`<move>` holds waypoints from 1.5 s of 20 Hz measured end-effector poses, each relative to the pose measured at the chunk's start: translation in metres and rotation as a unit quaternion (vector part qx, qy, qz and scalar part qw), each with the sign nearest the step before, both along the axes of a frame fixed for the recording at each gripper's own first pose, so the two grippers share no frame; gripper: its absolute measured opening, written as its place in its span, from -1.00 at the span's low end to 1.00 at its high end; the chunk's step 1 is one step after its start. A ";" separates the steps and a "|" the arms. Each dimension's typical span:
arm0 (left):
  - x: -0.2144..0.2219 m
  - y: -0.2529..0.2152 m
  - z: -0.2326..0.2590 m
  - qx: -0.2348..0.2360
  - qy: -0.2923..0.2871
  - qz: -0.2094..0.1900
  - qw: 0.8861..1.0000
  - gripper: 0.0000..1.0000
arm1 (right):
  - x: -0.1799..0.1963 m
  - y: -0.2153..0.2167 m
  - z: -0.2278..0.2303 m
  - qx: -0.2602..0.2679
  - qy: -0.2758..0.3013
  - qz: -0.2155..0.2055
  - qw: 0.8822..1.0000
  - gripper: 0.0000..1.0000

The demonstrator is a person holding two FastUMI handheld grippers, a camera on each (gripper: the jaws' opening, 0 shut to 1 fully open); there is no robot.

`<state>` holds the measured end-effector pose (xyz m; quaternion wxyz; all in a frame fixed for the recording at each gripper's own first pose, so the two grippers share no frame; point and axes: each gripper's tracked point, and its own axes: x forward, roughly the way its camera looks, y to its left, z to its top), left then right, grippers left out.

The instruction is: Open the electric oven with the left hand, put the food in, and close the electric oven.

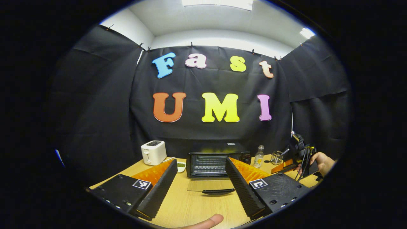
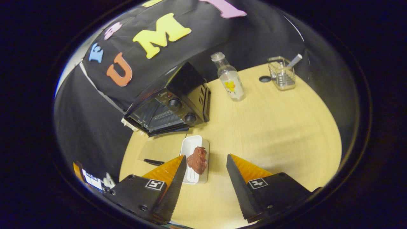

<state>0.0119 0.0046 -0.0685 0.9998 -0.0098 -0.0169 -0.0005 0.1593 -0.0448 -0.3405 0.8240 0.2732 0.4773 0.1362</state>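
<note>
Left gripper view: the left hand-held gripper (image 1: 201, 165) hangs above the wooden tabletop (image 1: 194, 206) with its fingers spread wide and nothing between them. Straight ahead, between the two fingers, stands the electric oven (image 1: 211, 162), its glass door (image 1: 210, 185) folded down flat toward the camera, the dark door handle (image 1: 218, 191) at the near edge and the wire rack visible inside. A white toaster (image 1: 153, 152) stands to the oven's left; a small white dish with green contents (image 1: 181, 166) lies between toaster and oven. To the oven's right stand a clear bottle (image 1: 258, 156) and a clear holder with a utensil in it (image 1: 277, 157). A fingertip (image 1: 208, 221) of the person shows at the lower edge. At far right, a hand (image 1: 321, 162) holds the other device.

Right gripper view: the right hand-held gripper (image 2: 206, 164) is likewise wide open and holds nothing. Just ahead of its fingers lies a white tray (image 2: 190, 147) bearing the food (image 2: 197, 159), a reddish-brown lump resting on the tray's near half, close to one finger but whether touching it cannot be told. The tray sits on the tabletop (image 2: 273, 133) just in front of the oven (image 2: 173, 101), beside the lowered door (image 2: 159, 149). The bottle (image 2: 229, 78) and the holder (image 2: 281, 74) stand farther back.
</note>
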 end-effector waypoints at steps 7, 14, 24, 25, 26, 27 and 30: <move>-0.012 0.002 0.003 0.029 -0.006 0.002 1.000 0.92 | -0.006 0.025 -0.019 0.085 0.042 0.034 0.995 -0.14; -0.014 0.007 0.003 0.033 -0.003 0.001 0.999 0.92 | -0.022 0.015 0.002 0.002 0.002 0.053 0.999 -0.83; -0.020 0.020 -0.003 0.034 0.001 0.011 0.999 0.93 | -0.047 0.044 0.075 -0.220 -0.166 0.130 0.952 -0.84; -0.020 0.020 -0.004 0.035 0.003 0.009 0.999 0.93 | -0.051 0.053 0.082 -0.224 -0.176 0.136 0.949 -0.83; -0.021 0.021 -0.006 0.037 0.004 0.009 0.999 0.92 | -0.054 0.062 0.090 -0.229 -0.187 0.144 0.944 -0.83; -0.021 0.022 -0.007 0.039 0.004 0.011 0.999 0.93 | -0.056 0.071 0.096 -0.235 -0.200 0.152 0.939 -0.84; -0.027 0.031 -0.010 0.049 0.007 0.028 0.998 0.93 | -0.058 0.094 0.108 -0.254 -0.231 0.160 0.926 -0.83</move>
